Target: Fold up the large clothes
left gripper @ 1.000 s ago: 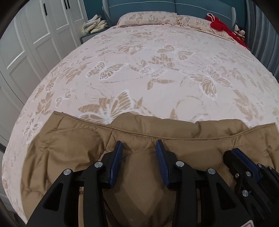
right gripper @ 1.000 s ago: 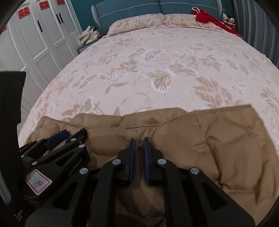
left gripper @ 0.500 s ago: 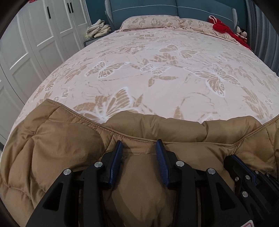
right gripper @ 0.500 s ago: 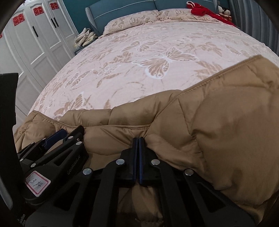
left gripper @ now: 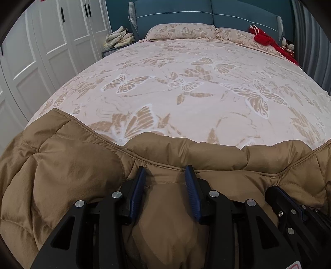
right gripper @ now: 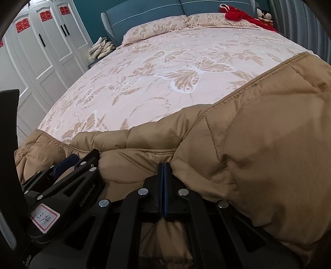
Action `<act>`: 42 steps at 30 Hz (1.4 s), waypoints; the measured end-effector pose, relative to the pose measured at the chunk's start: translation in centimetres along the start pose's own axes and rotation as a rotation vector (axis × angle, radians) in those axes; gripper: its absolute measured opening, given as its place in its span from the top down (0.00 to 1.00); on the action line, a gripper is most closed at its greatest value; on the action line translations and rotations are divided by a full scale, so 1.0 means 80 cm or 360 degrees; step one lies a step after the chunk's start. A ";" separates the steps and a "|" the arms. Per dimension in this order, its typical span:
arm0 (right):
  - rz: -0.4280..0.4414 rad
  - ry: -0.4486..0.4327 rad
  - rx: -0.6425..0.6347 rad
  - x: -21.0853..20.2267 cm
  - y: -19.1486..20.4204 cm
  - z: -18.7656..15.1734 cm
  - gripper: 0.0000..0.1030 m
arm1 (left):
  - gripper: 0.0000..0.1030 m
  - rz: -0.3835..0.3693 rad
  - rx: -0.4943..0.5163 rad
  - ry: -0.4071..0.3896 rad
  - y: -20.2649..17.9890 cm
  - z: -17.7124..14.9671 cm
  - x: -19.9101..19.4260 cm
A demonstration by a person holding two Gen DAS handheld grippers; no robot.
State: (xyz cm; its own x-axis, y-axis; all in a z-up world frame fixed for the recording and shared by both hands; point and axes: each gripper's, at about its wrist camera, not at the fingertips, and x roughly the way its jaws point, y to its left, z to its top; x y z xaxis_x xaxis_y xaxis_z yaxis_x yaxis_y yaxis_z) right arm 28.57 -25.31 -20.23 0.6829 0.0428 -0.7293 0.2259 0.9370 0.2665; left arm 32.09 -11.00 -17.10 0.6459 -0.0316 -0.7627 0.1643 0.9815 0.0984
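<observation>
A tan quilted puffer jacket (left gripper: pixel 72 165) lies at the near end of the bed, also in the right wrist view (right gripper: pixel 258 134). My left gripper (left gripper: pixel 165 175) holds a thick bunch of the jacket between its blue pads, the jaws still apart around the padding. My right gripper (right gripper: pixel 163 167) is shut on the jacket's edge, pads pressed together, and the fabric bulges up to its right. The left gripper shows at the left of the right wrist view (right gripper: pixel 66 163); the right gripper's finger shows at the right of the left wrist view (left gripper: pixel 283 194).
The bed (left gripper: pixel 206 93) has a pink butterfly-print cover, with pillows (left gripper: pixel 180 31) and a blue headboard (left gripper: pixel 175 12) at the far end. A red garment (left gripper: pixel 266 39) lies at the far right. White wardrobe doors (left gripper: pixel 51 41) stand on the left, folded cloths (left gripper: pixel 119 37) on the nightstand.
My right gripper closed fully on the jacket edge. Both grippers lifted the jacket, so its sides now rise and bulge higher in both views.
</observation>
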 end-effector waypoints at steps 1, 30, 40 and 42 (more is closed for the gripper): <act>0.0000 -0.0002 0.0000 -0.001 -0.001 0.000 1.00 | 0.63 -0.0001 -0.0002 -0.0003 0.000 0.000 0.000; 0.0194 0.0111 -0.0007 -0.227 0.034 -0.122 0.90 | 0.31 -0.0304 -0.0886 0.0278 0.294 -0.151 -0.199; 0.0107 0.0201 -0.0008 -0.200 0.054 -0.161 0.90 | 0.31 -0.0353 -0.1016 0.0378 0.314 -0.181 -0.182; 0.0085 0.0212 -0.0021 -0.194 0.055 -0.167 0.90 | 0.31 -0.0403 -0.1050 0.0403 0.312 -0.184 -0.169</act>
State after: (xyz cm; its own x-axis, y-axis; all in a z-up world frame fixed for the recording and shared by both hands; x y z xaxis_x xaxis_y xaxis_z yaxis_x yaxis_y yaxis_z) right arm 9.71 -17.21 -16.14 0.5949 0.1375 -0.7919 0.1820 0.9366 0.2993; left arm 16.48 16.72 -13.74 0.4432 -0.3054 -0.8428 -0.2476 0.8619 -0.4425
